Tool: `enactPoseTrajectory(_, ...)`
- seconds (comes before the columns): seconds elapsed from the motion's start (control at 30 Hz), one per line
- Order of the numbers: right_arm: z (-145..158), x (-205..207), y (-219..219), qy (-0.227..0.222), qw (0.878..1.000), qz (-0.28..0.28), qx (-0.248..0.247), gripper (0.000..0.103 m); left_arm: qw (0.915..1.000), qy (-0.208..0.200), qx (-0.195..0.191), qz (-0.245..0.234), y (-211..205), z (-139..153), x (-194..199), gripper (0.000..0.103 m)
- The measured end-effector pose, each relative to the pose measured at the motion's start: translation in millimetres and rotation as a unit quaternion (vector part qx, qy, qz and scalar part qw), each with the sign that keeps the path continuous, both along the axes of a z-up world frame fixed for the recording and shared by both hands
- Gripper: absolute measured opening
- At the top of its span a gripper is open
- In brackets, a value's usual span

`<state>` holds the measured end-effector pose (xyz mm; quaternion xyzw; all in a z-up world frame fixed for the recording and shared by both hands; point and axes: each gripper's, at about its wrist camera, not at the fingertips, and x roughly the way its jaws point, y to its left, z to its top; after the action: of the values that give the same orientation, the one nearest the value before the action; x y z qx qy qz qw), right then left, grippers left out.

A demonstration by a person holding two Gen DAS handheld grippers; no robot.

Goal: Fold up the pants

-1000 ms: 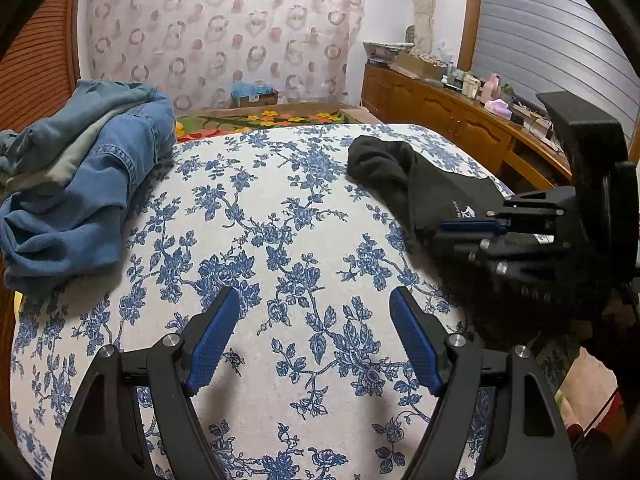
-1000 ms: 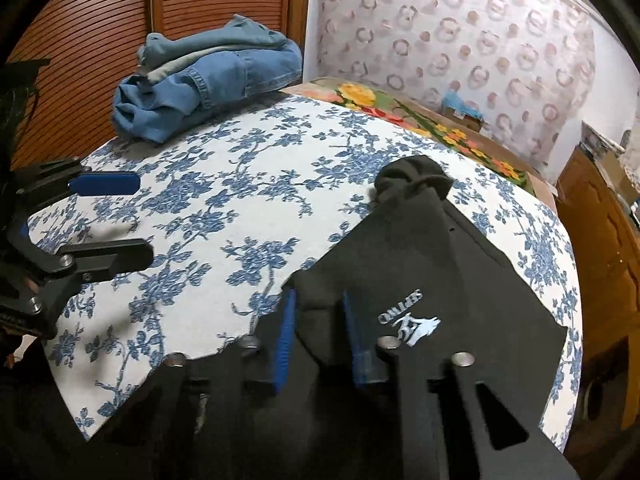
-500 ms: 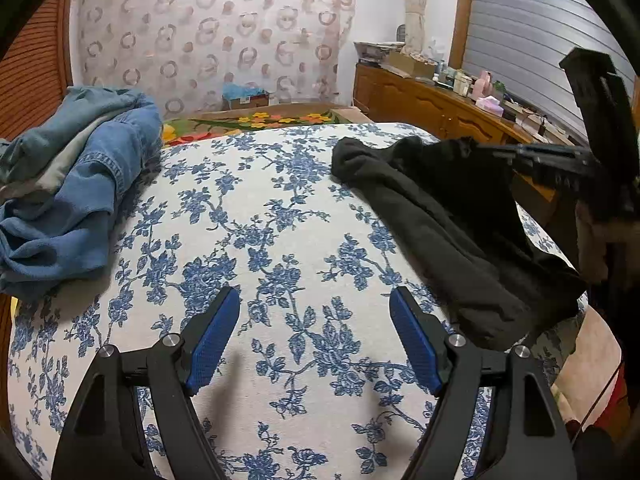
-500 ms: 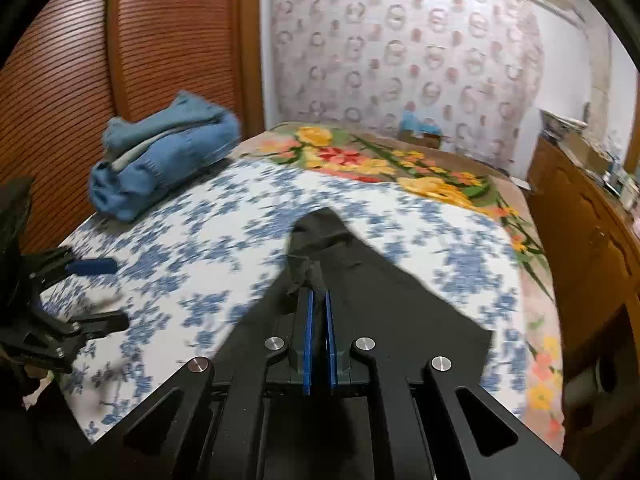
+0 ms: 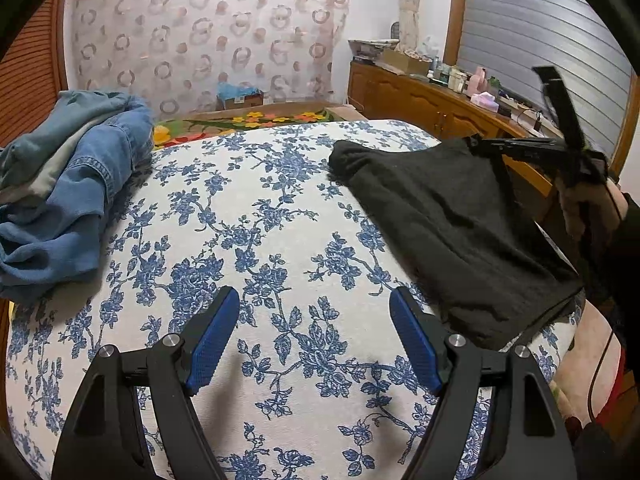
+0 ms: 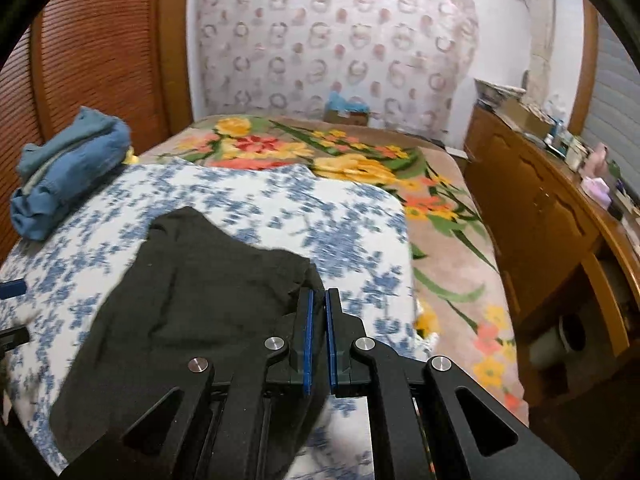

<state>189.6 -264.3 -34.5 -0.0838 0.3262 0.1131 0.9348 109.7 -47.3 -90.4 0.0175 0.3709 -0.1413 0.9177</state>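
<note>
From the left wrist camera, the left gripper (image 5: 314,336) hangs over the blue-flowered sheet (image 5: 256,240) on the bed, its blue-padded fingers spread wide apart with nothing between them. The black pants (image 5: 448,220) lie to its right, on the right side of the sheet, with one edge lifted off the bed by the right gripper (image 5: 476,145), which a hand (image 5: 592,208) holds at the far right. A heap of blue jeans (image 5: 68,184) sits at the sheet's left edge, well apart from the pants. A wooden dresser (image 5: 432,100) stands along the right wall.

From the right wrist camera, the right gripper (image 6: 317,312) has its fingers drawn close together, clamped on a fold of the black pants (image 6: 192,280). The rest of the garment drapes down to the left onto the flowered sheet (image 6: 340,220). The jeans (image 6: 68,168) lie far left near the wooden wall panel (image 6: 100,52). A floral blanket (image 6: 360,160) covers the bed beyond the sheet.
</note>
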Motion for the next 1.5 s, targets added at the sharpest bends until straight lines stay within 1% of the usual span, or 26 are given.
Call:
enactPoseTrajectory(0.1, -3, 6, 2, 0.001, 1.000, -0.022, -0.018, 0.007, 1.0000, 0.001, 0.002, 0.000, -1, -1, 0, 0.078)
enactPoseTrajectory(0.13, -4, 7, 2, 0.003, 0.999, -0.032, -0.021, 0.015, 1.0000, 0.002, 0.001, 0.001, -2, -1, 0, 0.078)
enactPoseTrajectory(0.2, -2, 6, -4, 0.004, 0.999, -0.043, -0.014, 0.023, 1.0000, 0.002, 0.001, 0.000, -2, -1, -1, 0.078)
enactPoseTrajectory(0.23, -1, 4, -6, 0.007, 0.999, -0.043, -0.005, 0.024, 1.0000, 0.003, 0.000, 0.000, -3, -1, -1, 0.078)
enactPoseTrajectory(0.3, -2, -6, -5, 0.013, 0.999, -0.035, 0.009, 0.024, 1.0000, 0.004, 0.000, -0.002, -4, -1, -2, 0.078)
enactPoseTrajectory(0.47, -5, -39, -10, 0.016, 0.999, -0.010, 0.027, 0.024, 0.9999, 0.006, 0.000, -0.011, -11, -2, -2, 0.078)
enactPoseTrajectory(0.57, -4, -69, -8, 0.015, 0.999, 0.006, 0.029, 0.032, 0.9998, 0.007, 0.001, -0.018, -16, -2, -2, 0.078)
enactPoseTrajectory(0.63, -6, -85, -7, 0.017, 0.999, 0.015, 0.037, 0.040, 0.9996, 0.008, 0.001, -0.025, -21, -2, -2, 0.078)
enactPoseTrajectory(0.7, -10, -99, -7, 0.023, 0.998, 0.023, 0.047, 0.043, 0.9994, 0.009, 0.003, -0.032, -26, -3, -3, 0.078)
enactPoseTrajectory(0.8, -17, -114, -6, 0.024, 0.998, 0.039, 0.048, 0.043, 0.9991, 0.013, 0.004, -0.040, -32, -6, -3, 0.078)
enactPoseTrajectory(0.93, -30, -116, -9, 0.038, 0.998, 0.030, 0.040, 0.044, 0.9987, 0.022, 0.010, -0.045, -38, -12, -2, 0.078)
enactPoseTrajectory(1.0, -30, -114, -12, 0.027, 0.999, 0.021, 0.032, 0.045, 0.9985, 0.027, 0.013, -0.047, -40, -15, -1, 0.078)
enactPoseTrajectory(1.13, -30, -116, -14, 0.017, 0.999, 0.007, 0.043, 0.052, 0.9977, 0.041, 0.020, -0.051, -44, -23, 1, 0.078)
enactPoseTrajectory(1.23, -33, -118, -16, 0.008, 0.999, 0.010, 0.049, 0.057, 0.9969, 0.051, 0.025, -0.054, -47, -28, 1, 0.078)
enactPoseTrajectory(1.33, -35, -120, -15, 0.003, 0.999, 0.012, 0.048, 0.062, 0.9963, 0.048, 0.035, -0.061, -52, -28, -1, 0.078)
enactPoseTrajectory(1.5, -42, -123, -5, 0.003, 0.999, 0.009, 0.049, 0.064, 0.9964, 0.043, 0.029, -0.068, -54, -23, -8, 0.078)
